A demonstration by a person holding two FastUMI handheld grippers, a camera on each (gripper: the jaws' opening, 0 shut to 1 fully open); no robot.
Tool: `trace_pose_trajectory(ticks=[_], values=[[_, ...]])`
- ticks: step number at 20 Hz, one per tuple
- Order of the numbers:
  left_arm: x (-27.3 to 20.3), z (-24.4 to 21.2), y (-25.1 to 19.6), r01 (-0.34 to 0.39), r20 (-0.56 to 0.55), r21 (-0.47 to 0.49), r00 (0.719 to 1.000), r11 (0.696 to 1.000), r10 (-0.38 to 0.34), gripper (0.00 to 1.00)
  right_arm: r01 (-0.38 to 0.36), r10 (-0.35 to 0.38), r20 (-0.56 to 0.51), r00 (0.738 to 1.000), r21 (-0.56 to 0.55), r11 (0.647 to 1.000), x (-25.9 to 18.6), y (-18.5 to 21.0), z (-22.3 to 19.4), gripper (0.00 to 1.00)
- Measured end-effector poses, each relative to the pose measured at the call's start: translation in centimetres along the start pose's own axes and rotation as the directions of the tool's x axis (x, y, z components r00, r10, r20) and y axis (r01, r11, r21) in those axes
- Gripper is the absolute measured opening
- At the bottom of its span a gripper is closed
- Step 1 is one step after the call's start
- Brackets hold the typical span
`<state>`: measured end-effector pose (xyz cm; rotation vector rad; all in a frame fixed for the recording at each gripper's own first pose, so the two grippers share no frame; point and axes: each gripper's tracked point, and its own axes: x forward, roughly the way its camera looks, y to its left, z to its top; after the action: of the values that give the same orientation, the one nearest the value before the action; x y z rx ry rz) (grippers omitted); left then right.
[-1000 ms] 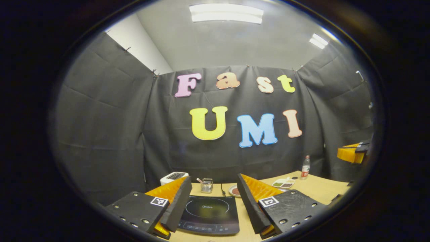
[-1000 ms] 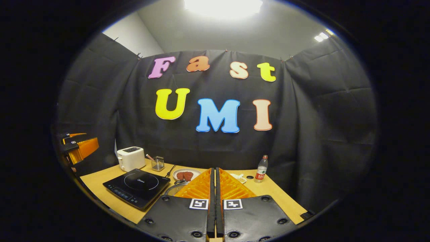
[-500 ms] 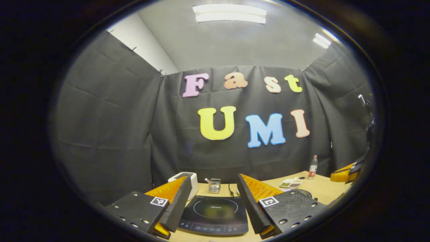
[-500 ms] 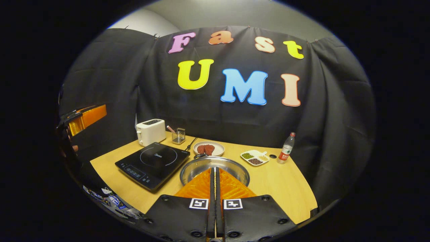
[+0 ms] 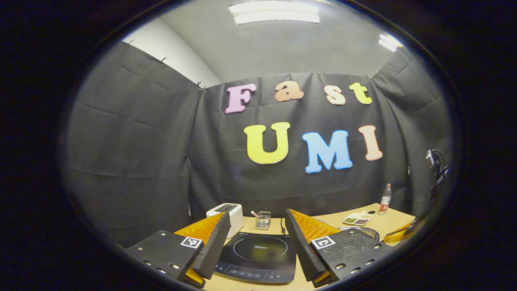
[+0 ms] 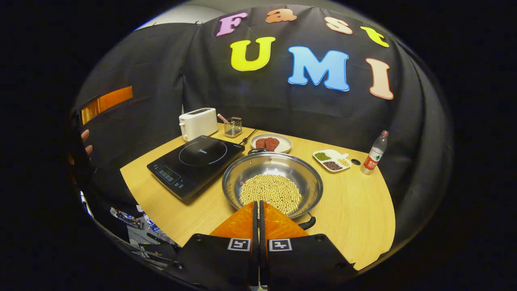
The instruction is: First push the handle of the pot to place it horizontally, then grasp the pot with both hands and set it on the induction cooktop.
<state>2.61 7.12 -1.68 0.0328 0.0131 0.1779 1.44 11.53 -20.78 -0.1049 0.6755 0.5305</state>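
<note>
One pot (image 6: 272, 182) of beans on the table (image 6: 355, 210), at 4 o'clock from one cooktop (image 6: 196, 159). Right hand-held gripper (image 6: 257, 204) pressed closed, empty, at the pot's near rim. Left hand-held gripper (image 5: 255, 230) spread wide, empty, above the cooktop.

One pot (image 6: 272, 182), one cooktop (image 6: 196, 163), perhaps two plates (image 6: 271, 143).

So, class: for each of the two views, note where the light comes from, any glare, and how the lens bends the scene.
Left gripper view: the ceiling lamp is bright but keeps its edges, and the cooktop lies fairly dim. Right gripper view: a white glare spot sits on the steel pot behind the beans, and the table edge bows into a curve. Both views stay sharp.
</note>
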Motion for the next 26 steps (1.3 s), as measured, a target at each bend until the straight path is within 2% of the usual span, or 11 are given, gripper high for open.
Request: trace_pose_trajectory(ticks=[5,11,12,13,15,16,18,19,21,23,26], values=[[0.7,-0.4,-1.2,-0.036,-0.017,0.022,0.999,0.999,0.036,0.8,-0.081,0.08,-0.106,0.991,0.0,0.997,2.1,0.0,-3.0,0.02],[1.5,-1.2,-2.6,-0.049,-0.043,0.037,0.998,0.998,0.051,0.8,-0.126,0.122,-0.208,0.971,-0.005,0.992,3.7,-0.4,-5.9,0.03],[1.5,-1.5,-2.9,-0.05,-0.048,0.038,0.997,0.998,0.052,0.8,-0.131,0.127,-0.222,0.967,-0.004,0.991,4.0,-0.6,-6.3,0.0],[1.7,-1.7,-3.2,-0.052,-0.052,0.039,0.997,0.998,0.054,0.8,-0.135,0.131,-0.234,0.963,-0.003,0.991,4.3,-0.7,-6.7,0.03],[1.8,-2.1,-3.5,-0.056,-0.059,0.04,0.997,0.998,0.058,0.83,-0.138,0.132,-0.258,0.957,-0.003,0.99,4.7,-1.1,-7.3,0.03],[1.9,-2.2,-3.7,-0.058,-0.063,0.039,0.996,0.998,0.06,0.8,-0.136,0.13,-0.27,0.954,-0.002,0.991,5.0,-1.4,-7.5,0.0],[2.1,-2.4,-4.1,-0.06,-0.068,0.039,0.996,0.997,0.062,0.81,-0.132,0.128,-0.287,0.949,0.004,0.991,5.2,-1.9,-8.0,0.03],[2.2,-2.4,-4.3,-0.06,-0.068,0.04,0.996,0.997,0.062,0.83,-0.129,0.125,-0.294,0.948,0.003,0.992,5.4,-2.3,-8.1,0.0],[2.6,-2.4,-4.8,-0.059,-0.066,0.042,0.996,0.997,0.061,0.8,-0.136,0.134,-0.303,0.943,0.014,0.991,5.3,-2.6,-8.2,0.03],[2.8,-2.3,-5.2,-0.056,-0.063,0.045,0.996,0.997,0.059,0.8,-0.135,0.138,-0.307,0.942,0.031,0.99,5.4,-2.8,-8.4,0.0],[3.4,-2.1,-6.0,-0.049,-0.059,0.042,0.997,0.998,0.051,0.8,-0.124,0.124,-0.312,0.942,0.019,0.992,5.4,-3.4,-8.4,0.03]])
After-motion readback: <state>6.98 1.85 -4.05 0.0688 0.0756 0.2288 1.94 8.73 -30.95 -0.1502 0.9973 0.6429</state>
